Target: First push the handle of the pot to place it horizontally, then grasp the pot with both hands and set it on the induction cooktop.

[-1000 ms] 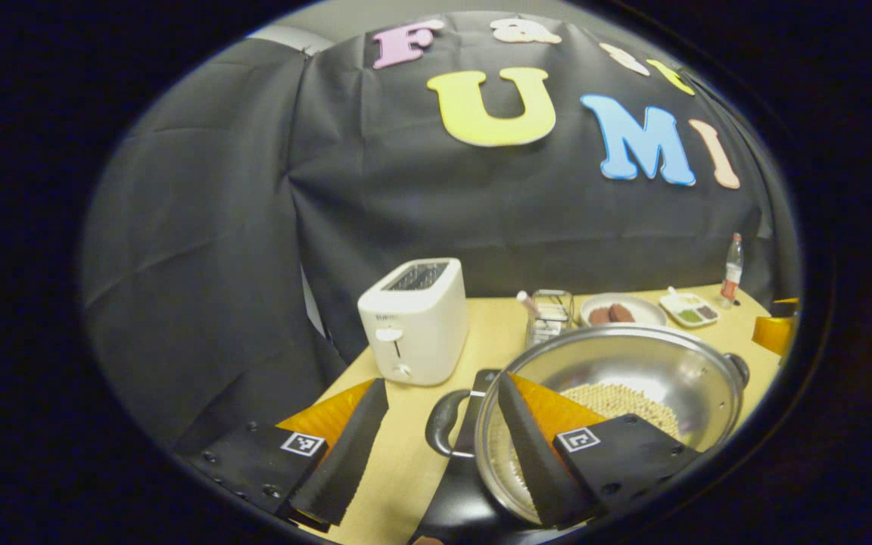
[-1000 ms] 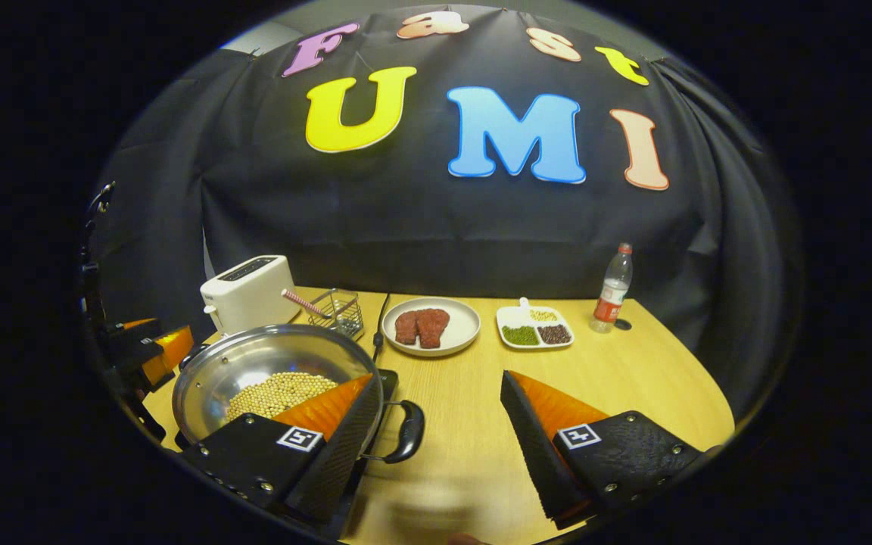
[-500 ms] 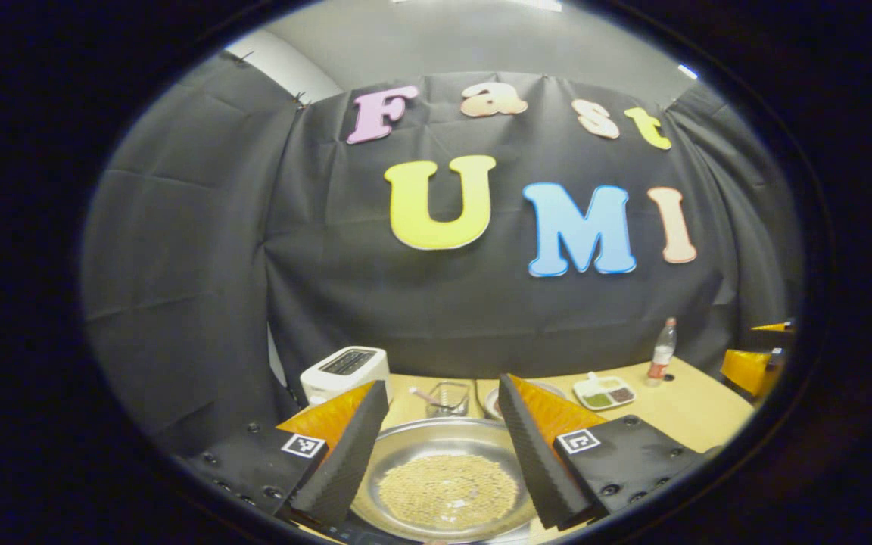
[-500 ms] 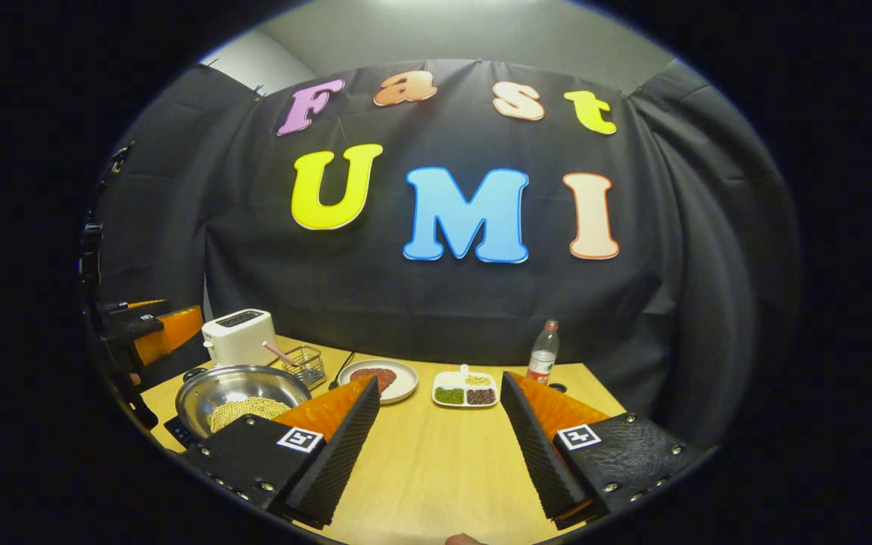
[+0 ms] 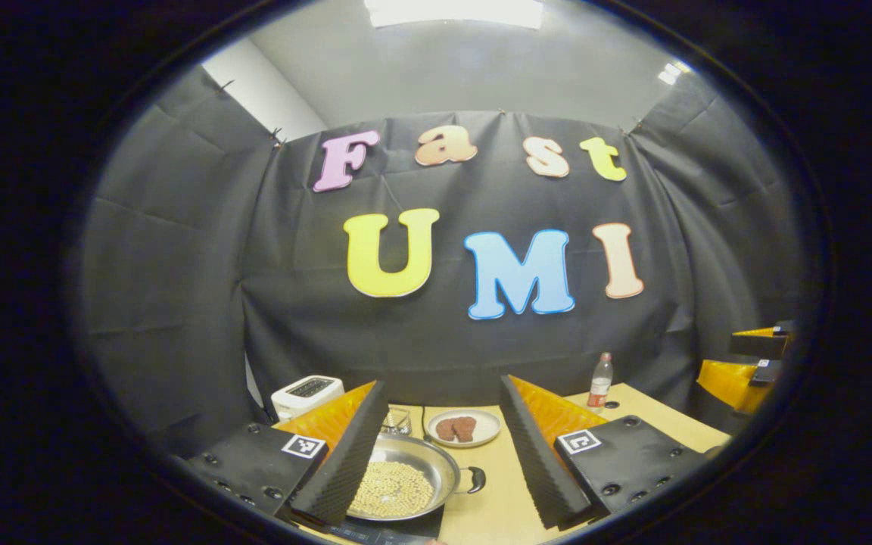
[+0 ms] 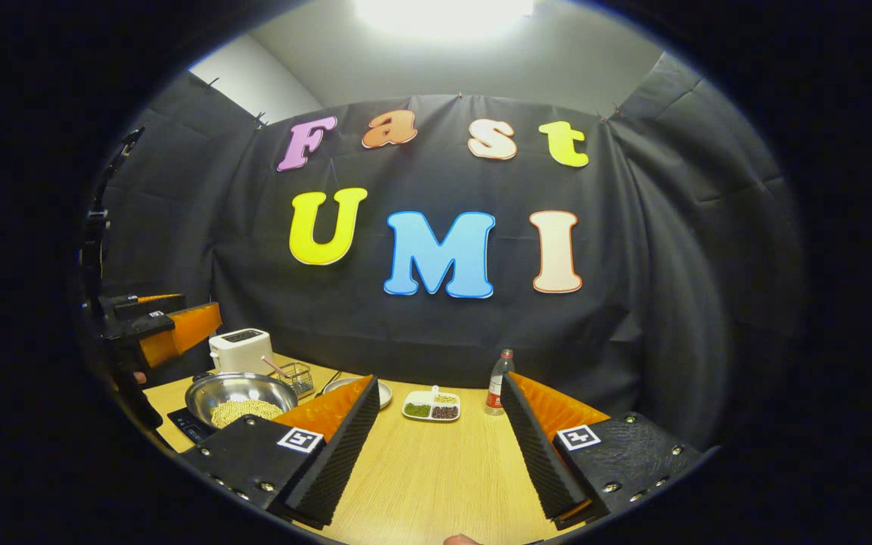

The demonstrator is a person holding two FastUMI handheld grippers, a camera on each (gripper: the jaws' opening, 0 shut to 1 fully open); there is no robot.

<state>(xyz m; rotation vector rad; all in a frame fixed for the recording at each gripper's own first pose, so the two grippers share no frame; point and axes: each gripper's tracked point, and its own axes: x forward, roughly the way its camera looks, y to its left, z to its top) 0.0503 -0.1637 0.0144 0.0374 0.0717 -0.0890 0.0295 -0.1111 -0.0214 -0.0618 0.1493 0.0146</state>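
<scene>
Left gripper (image 5: 443,454): jaws spread, pinching nothing, low centre of left gripper view. Right gripper (image 6: 440,446): same, spread and empty over bare table (image 6: 436,477).

Pot (image 5: 404,486), beans inside, sits bottom centre of left gripper view on dark induction cooktop (image 5: 394,528); handle (image 5: 475,478) pointing frame-right.

Change vs a second ago: our fingers were right at pot rim and handle; now both pulled up and back, pot small and well apart.

We read that as placement done, task essentially finished.
</scene>
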